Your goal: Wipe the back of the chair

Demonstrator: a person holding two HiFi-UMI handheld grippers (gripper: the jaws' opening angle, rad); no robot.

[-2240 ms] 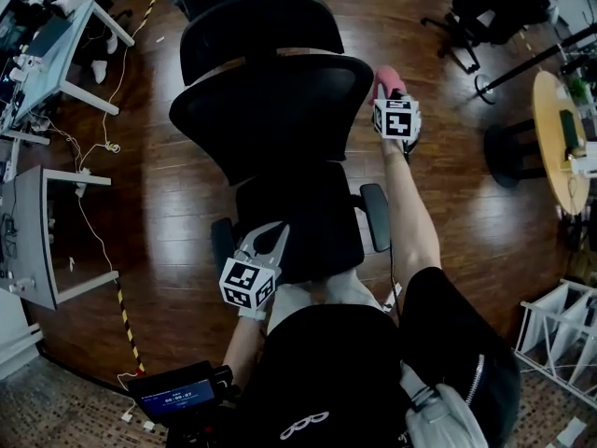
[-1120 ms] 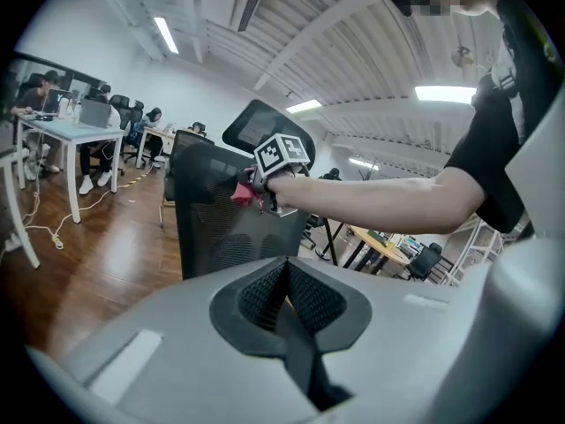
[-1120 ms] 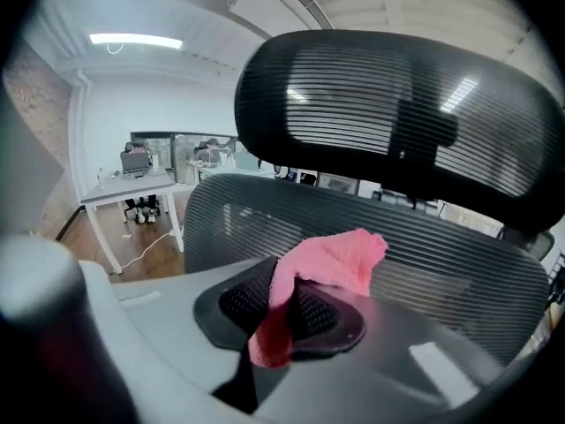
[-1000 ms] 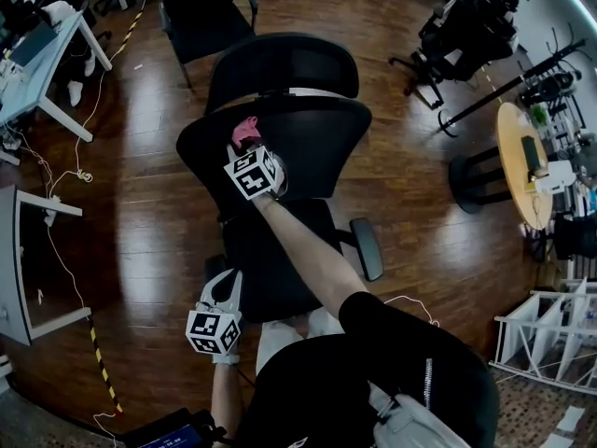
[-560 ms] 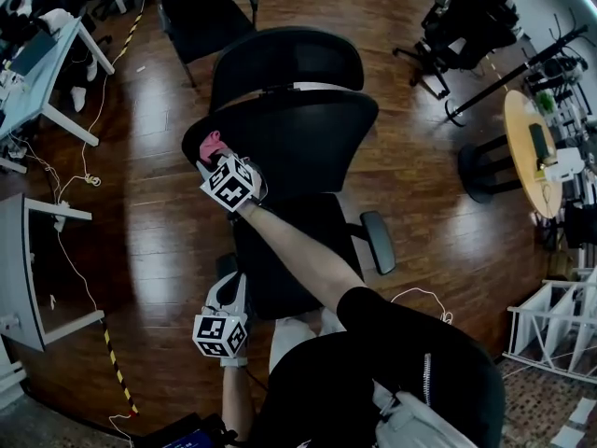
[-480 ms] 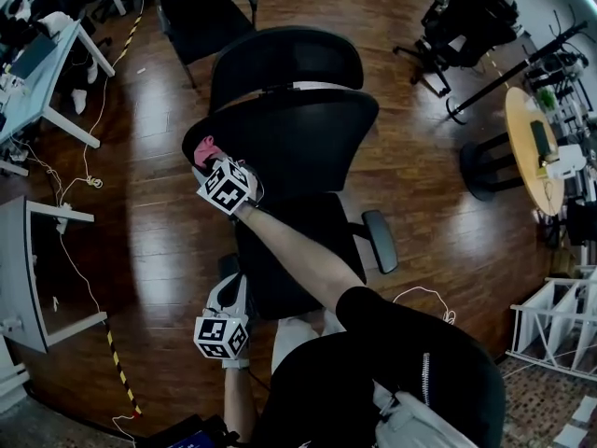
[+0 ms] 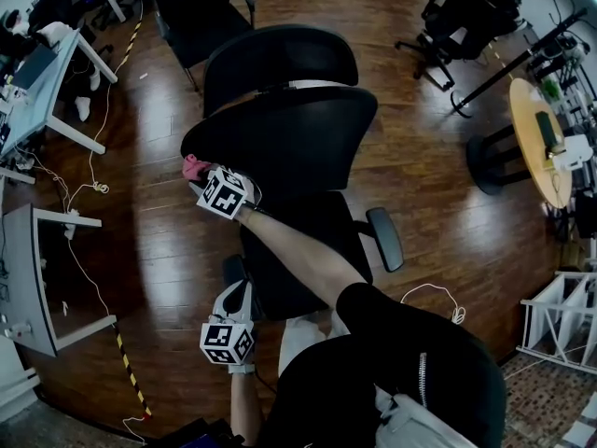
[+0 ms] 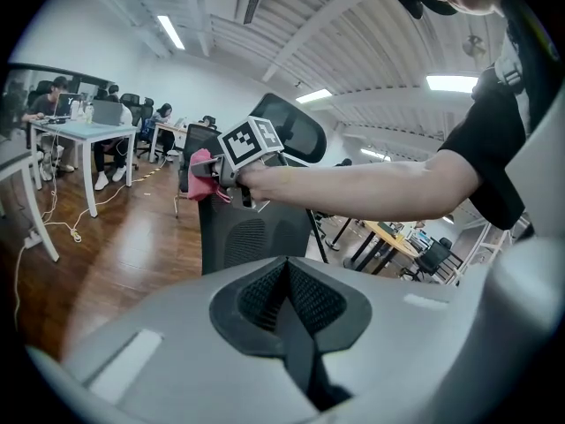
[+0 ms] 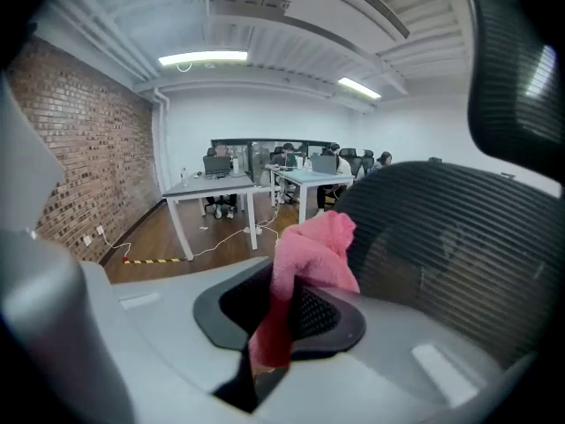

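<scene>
A black mesh office chair stands in front of me in the head view, its back (image 7: 289, 138) below the headrest (image 7: 280, 59). My right gripper (image 7: 201, 177) is at the left edge of the chair back, shut on a pink cloth (image 7: 193, 166) pressed against the mesh. In the right gripper view the pink cloth (image 9: 309, 259) hangs out of the jaws next to the chair back (image 9: 459, 246). My left gripper (image 7: 233, 294) hangs low by the seat, shut and empty. In its own view the left gripper (image 8: 287, 281) looks up at the cloth (image 8: 199, 168).
White desks (image 7: 37, 59) with cables on the wood floor stand at the left. Another black chair (image 7: 191, 12) is behind. A round table (image 7: 546, 138) and a white rack (image 7: 560, 329) are at the right. Yellow-black tape (image 7: 131, 381) lies at the lower left. People sit at desks (image 8: 88, 131).
My right gripper has carried the pink cloth from the right edge of the chair back across to its left edge and slightly down. The left gripper stays low by the seat.
</scene>
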